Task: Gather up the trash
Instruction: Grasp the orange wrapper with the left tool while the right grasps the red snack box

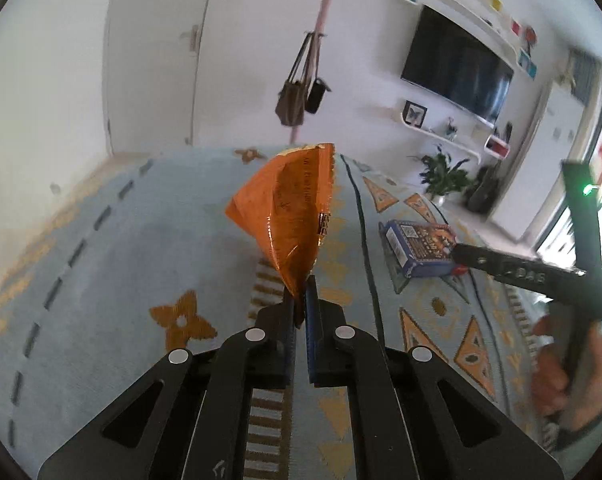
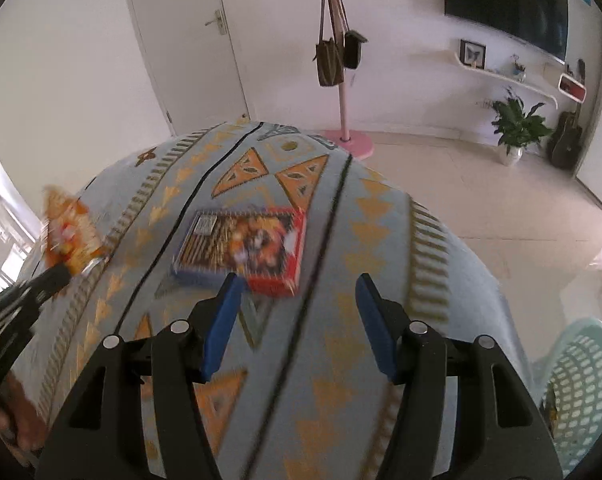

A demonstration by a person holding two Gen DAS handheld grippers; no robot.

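My left gripper (image 1: 301, 285) is shut on the bottom corner of a crumpled orange snack wrapper (image 1: 289, 208), which stands up from the jaws above the light-blue patterned cloth (image 1: 121, 264). In the right wrist view the same wrapper (image 2: 67, 228) shows blurred at the far left, held by the left gripper (image 2: 67, 271). A flat blue and red printed box (image 2: 241, 244) lies on the cloth just ahead of my right gripper (image 2: 299, 280), whose blue pads stand apart with nothing between them. The left wrist view shows the box (image 1: 417, 246) to the right, with the right gripper's dark finger beside it.
A pale green slotted basket (image 2: 581, 380) stands low at the right beside the cloth's edge. Beyond the cloth are a pink coat stand (image 2: 343, 80) with bags, a potted plant (image 2: 517, 124), a white door and tiled floor. A hand (image 1: 569, 376) holds the right gripper.
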